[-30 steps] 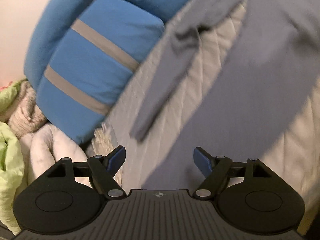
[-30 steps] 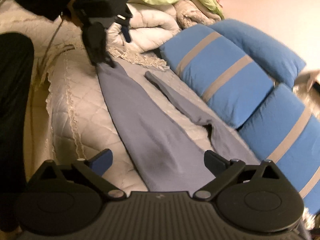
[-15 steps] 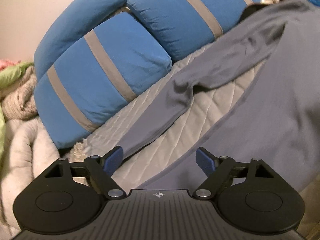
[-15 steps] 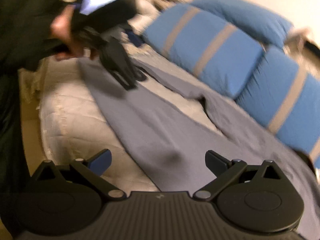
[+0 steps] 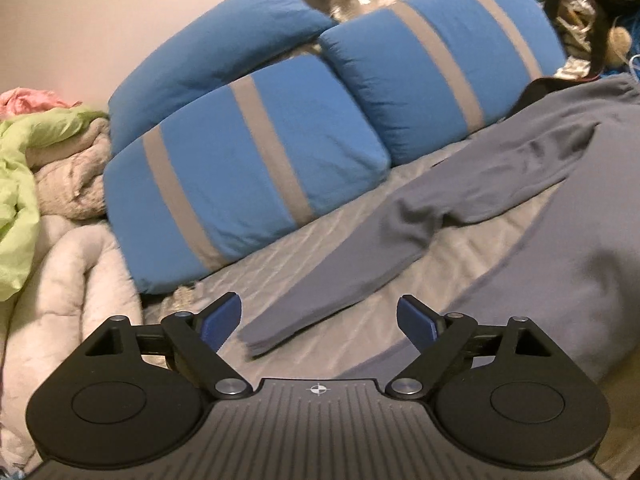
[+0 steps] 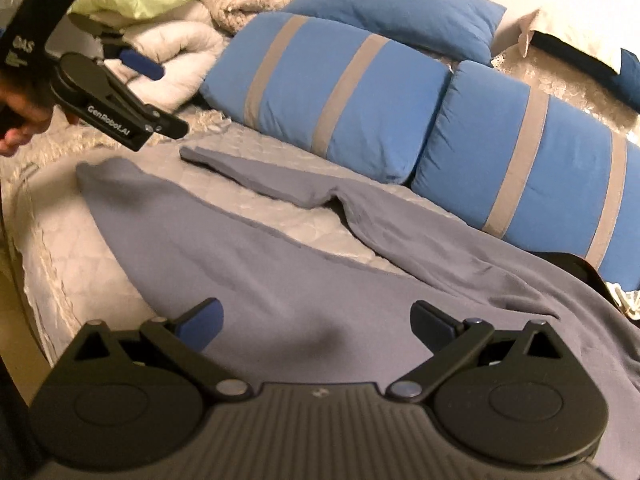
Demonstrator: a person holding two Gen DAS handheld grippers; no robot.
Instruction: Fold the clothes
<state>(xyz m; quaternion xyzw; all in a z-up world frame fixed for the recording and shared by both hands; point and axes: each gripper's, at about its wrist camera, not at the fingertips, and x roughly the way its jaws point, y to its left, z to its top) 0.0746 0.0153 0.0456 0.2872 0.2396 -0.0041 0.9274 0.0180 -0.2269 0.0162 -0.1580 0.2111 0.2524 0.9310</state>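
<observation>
A grey-blue long-sleeved shirt (image 5: 560,264) lies spread on the quilted bed cover (image 5: 472,248), one sleeve (image 5: 360,272) stretched out toward the pillows. My left gripper (image 5: 320,312) hovers above the sleeve's cuff; its jaws are opening with nothing held between them. From the right wrist view, the left gripper (image 6: 160,96) hangs above the far corner of the shirt (image 6: 280,280), clear of the cloth. My right gripper (image 6: 316,316) is open over the shirt's body, with only flat fabric below it.
Blue pillows with grey stripes (image 5: 248,168) line the far side of the bed. Folded blankets and a green cloth (image 5: 24,184) are heaped at the left. Clutter (image 5: 592,12) sits beyond the pillows. A person's hand (image 6: 20,120) holds the left gripper. The bed's near edge (image 6: 36,272) drops away at the left.
The left gripper has lifted off the shirt's far corner, rolled level, and its jaws have spread a little wider. The right gripper has also rolled and shifted; the shirt lies still.
</observation>
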